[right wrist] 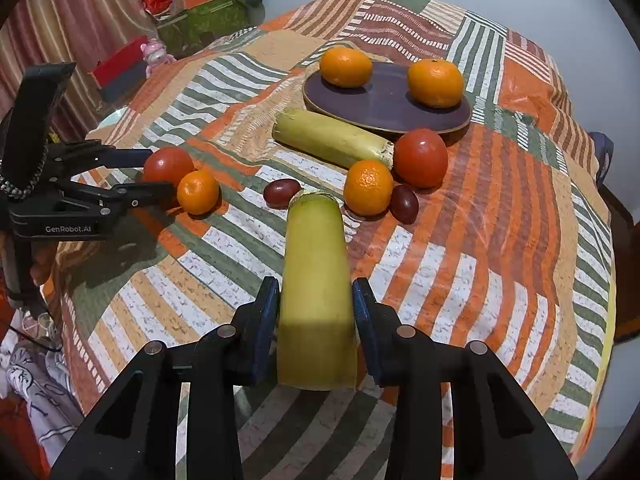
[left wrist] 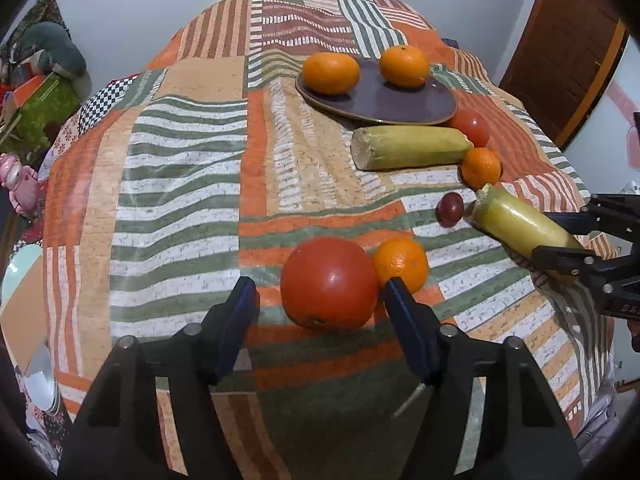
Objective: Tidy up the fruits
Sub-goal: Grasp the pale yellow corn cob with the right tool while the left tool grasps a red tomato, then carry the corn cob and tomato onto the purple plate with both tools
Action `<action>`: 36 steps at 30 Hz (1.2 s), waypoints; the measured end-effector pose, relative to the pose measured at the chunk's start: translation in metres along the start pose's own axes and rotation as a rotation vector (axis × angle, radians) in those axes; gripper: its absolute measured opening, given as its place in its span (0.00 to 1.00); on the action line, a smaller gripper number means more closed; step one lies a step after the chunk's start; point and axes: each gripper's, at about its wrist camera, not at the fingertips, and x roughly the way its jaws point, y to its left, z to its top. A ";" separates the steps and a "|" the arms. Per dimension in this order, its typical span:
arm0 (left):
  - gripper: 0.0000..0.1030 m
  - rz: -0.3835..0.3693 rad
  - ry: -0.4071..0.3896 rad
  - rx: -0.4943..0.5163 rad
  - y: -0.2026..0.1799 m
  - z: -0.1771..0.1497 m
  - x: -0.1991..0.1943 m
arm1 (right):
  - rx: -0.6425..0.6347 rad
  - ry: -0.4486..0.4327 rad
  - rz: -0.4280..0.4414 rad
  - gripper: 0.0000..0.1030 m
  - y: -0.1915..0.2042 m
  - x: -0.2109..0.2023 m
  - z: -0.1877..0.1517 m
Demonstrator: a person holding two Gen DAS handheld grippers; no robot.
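In the left wrist view, the patchwork striped tablecloth (left wrist: 180,184) in orange, green and white is seen across the whole frame. At lower centre, the left gripper (left wrist: 318,292) is seen with its blue-padded jaws spread wide; a large round red tomato (left wrist: 329,283) lies between and just ahead of the tips, with the right pad close beside it, though contact cannot be told. A small round orange mandarin (left wrist: 401,264) is seen just beside the tomato, to its right. In the upper centre, a flat dark purple plate (left wrist: 380,100) is shown bearing two mandarins: one at its left rim (left wrist: 330,72) and one at its right (left wrist: 404,65). Below the plate, a pale yellow-green cut gourd piece (left wrist: 412,147) is laid on its side. At its right end, a second red tomato (left wrist: 472,126) and another mandarin (left wrist: 480,167) are found. Lower right, a small dark red grape (left wrist: 450,209) is seen.

In the right wrist view, the right gripper (right wrist: 315,312) at lower centre is closed on a second yellow-green gourd piece (right wrist: 316,280), which is held pointing away from the camera. A second dark grape (right wrist: 404,203) is seen right of centre, touching a mandarin.
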 end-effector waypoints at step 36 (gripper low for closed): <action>0.47 -0.038 -0.149 0.035 -0.011 0.076 -0.034 | 0.105 -0.289 -0.072 0.34 -0.029 -0.036 0.068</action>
